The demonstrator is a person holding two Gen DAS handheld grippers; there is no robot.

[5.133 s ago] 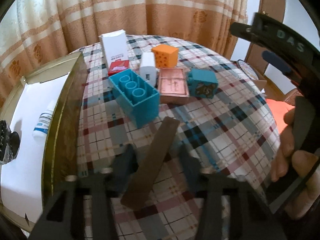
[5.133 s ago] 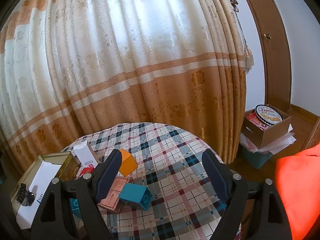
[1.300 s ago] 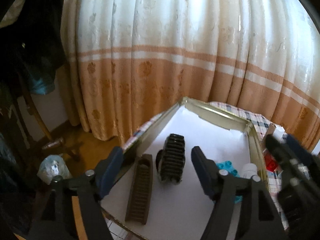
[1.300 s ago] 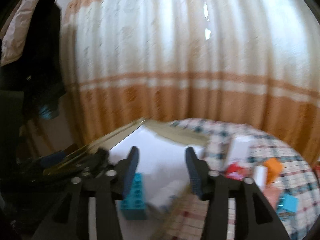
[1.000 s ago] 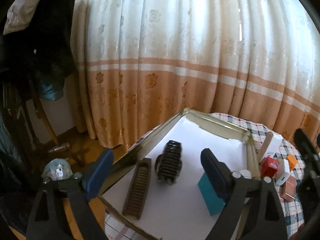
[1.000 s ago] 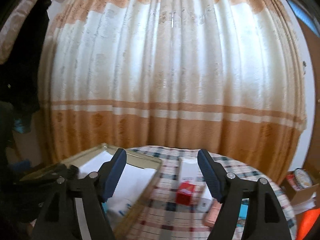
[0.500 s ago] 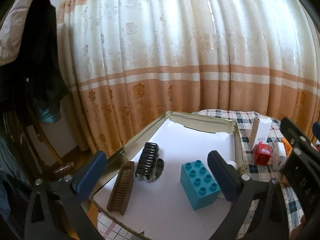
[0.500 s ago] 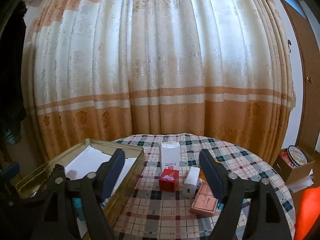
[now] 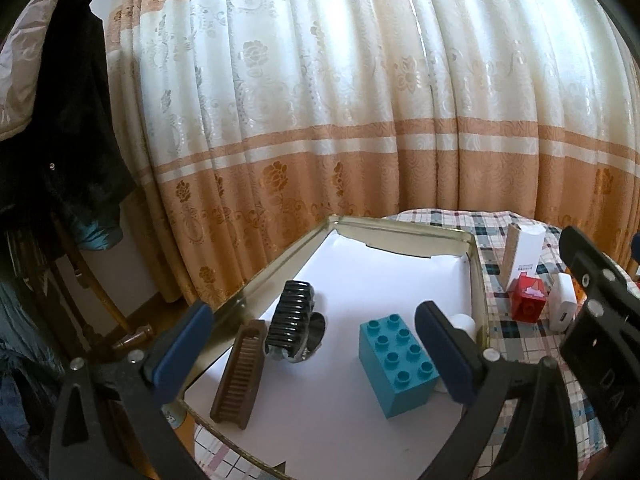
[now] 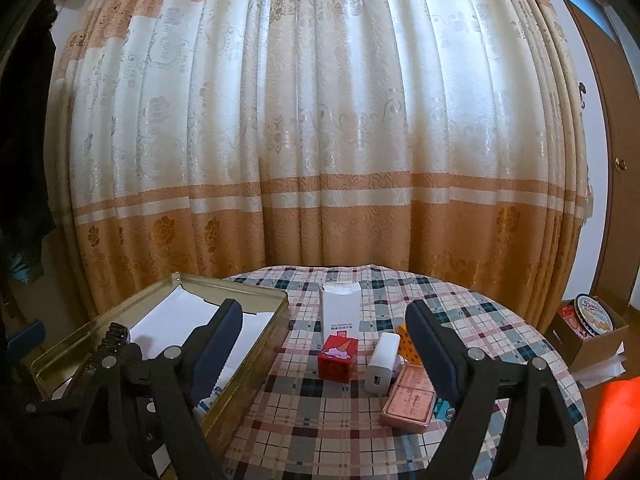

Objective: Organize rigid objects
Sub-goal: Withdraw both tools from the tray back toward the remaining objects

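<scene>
In the left wrist view a gold tin tray lined with white paper holds a brown ridged bar, a black hair claw and a teal building block. My left gripper hovers over them, open wide and holding nothing. My right gripper is open and its jaws are still opening, with nothing between its pads. Ahead of it on the plaid table stand a tall white box, a red box, a white charger, an orange cube and a pink flat case.
A white bottle lies in the tray behind my left gripper's right finger. A curtain hangs behind the round table. A cardboard box with a biscuit tin sits on the floor at the right. Dark clothes hang at the left.
The right gripper let go of the teal block in the tray, opened and swung right toward the things on the table. The left gripper opened wider and its view turned right.
</scene>
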